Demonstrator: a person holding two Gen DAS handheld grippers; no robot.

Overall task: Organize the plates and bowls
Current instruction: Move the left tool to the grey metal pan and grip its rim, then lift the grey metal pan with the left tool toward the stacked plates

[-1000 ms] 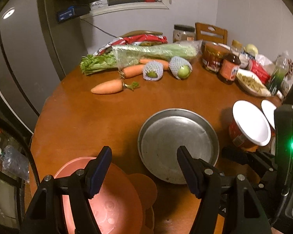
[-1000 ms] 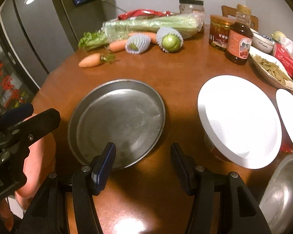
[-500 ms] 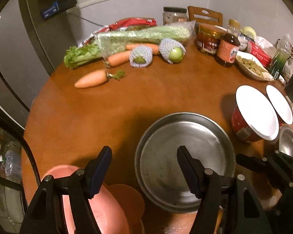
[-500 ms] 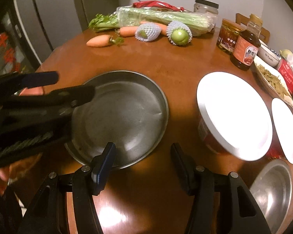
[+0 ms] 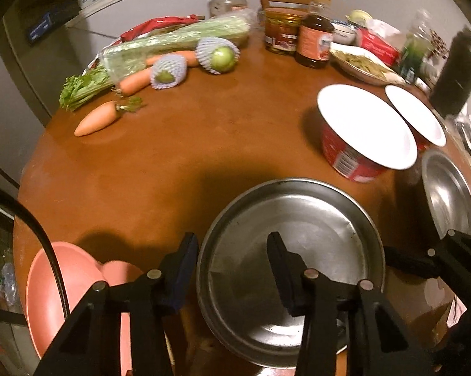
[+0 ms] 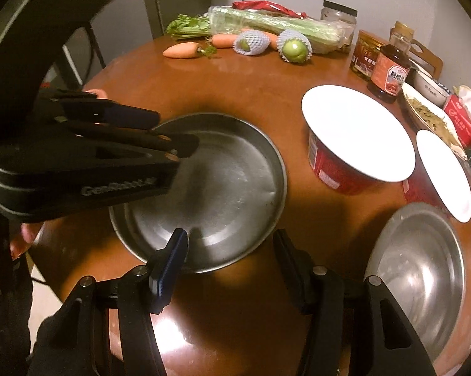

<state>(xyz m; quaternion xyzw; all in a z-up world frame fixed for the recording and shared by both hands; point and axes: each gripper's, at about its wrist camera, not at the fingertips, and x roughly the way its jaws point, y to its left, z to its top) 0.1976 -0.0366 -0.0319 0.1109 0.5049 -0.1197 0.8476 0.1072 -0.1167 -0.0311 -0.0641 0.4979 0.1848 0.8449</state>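
**Left fingers close around the rim of the steel pan**

The left gripper (image 5: 232, 269) points down at the near-left rim of the shallow steel pan (image 5: 314, 216), which lies on the round brown worktop (image 5: 179, 156). One finger is outside the rim and the other inside the pan. The fingers have just been closing, with the rim between them; whether the pads already press on it I cannot tell. The right gripper (image 6: 232, 260) is held over the near edge of the same pan, fingers apart and holding nothing. A steel bowl (image 6: 423, 275) stands to the right, a pink bowl (image 5: 47, 294) to the left. Two red cups with white lids (image 6: 357, 131) stand behind.
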